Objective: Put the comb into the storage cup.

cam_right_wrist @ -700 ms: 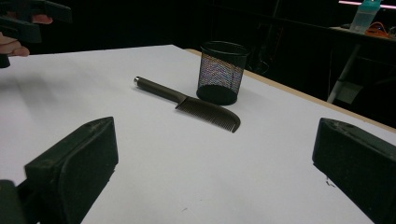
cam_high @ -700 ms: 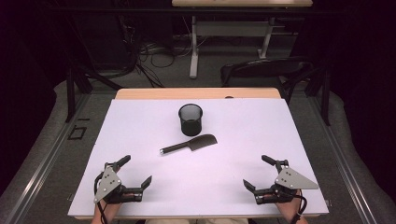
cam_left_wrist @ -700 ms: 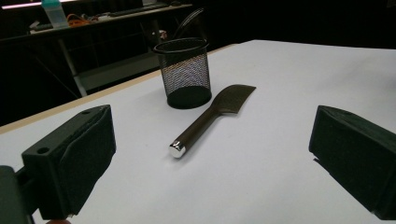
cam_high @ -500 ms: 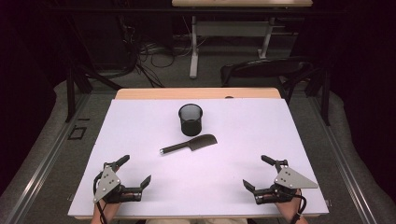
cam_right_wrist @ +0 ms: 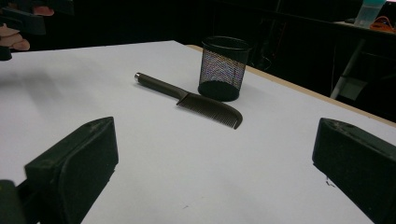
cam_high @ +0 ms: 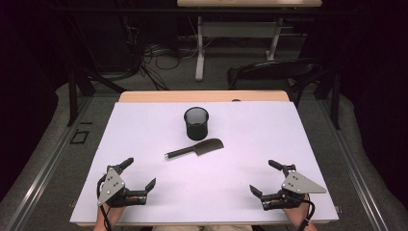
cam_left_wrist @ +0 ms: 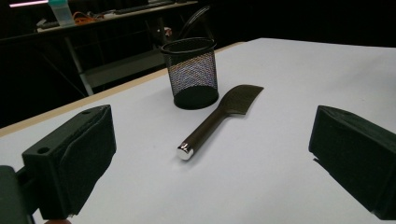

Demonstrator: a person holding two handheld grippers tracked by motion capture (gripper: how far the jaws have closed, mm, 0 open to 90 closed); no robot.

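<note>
A black comb (cam_high: 195, 149) (cam_left_wrist: 219, 117) (cam_right_wrist: 189, 100) with a metal-tipped handle lies flat on the white table (cam_high: 240, 187), near the middle. Just behind it stands a black mesh cup (cam_high: 196, 122) (cam_left_wrist: 191, 72) (cam_right_wrist: 222, 67), upright and empty as far as I can see. My left gripper (cam_high: 141, 173) rests at the front left, open, with nothing between its jaws, well short of the comb's handle end. My right gripper (cam_high: 264, 177) sits at the front right, open too and empty, facing the comb's toothed end.
The white sheet covers the table up to a wooden strip (cam_high: 202, 96) at the far edge. Beyond it are a dark chair (cam_high: 276, 72), table legs and cables on the floor. A hand (cam_right_wrist: 16, 37) with the other gripper shows at the top left of the right gripper view.
</note>
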